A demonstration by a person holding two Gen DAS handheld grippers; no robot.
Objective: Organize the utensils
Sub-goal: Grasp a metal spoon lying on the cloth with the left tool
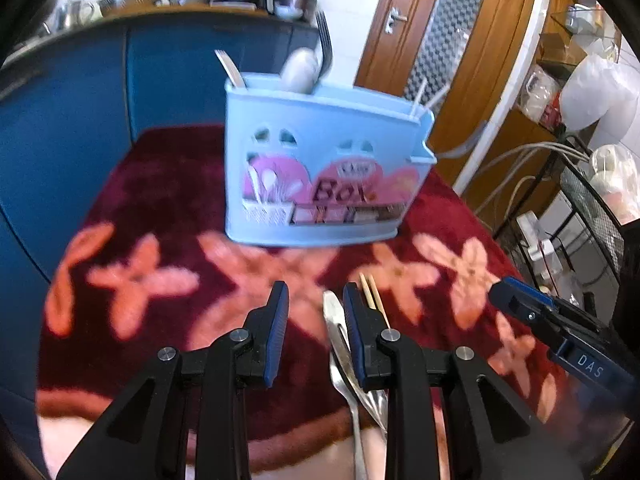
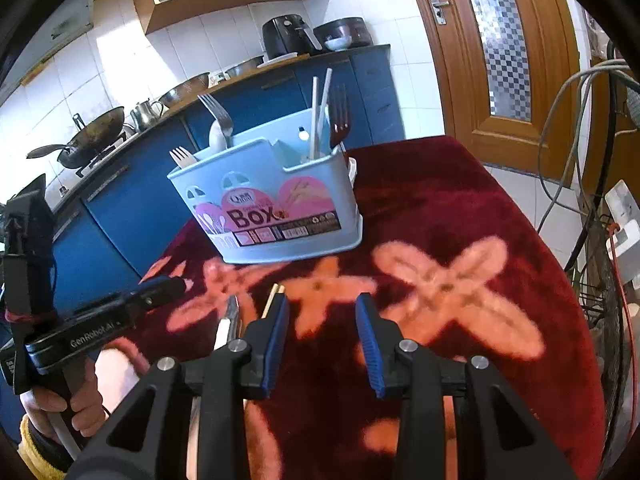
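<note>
While dark-red flowered cloth (image 2: 460, 208) covers the counter, blue utensil box (image 2: 276, 204) stands on it w/ forks upright, blue cabinets behind. Left gripper (image 1: 316, 300) and right gripper (image 2: 322, 308) — jaws spread, pinching nothing. Only left view shows spoon (image 1: 340, 344) lying by chopsticks (image 1: 370, 292).

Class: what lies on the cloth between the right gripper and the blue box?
Only bare flowered cloth lies between the right gripper and the box, seen in the right wrist view.
</note>
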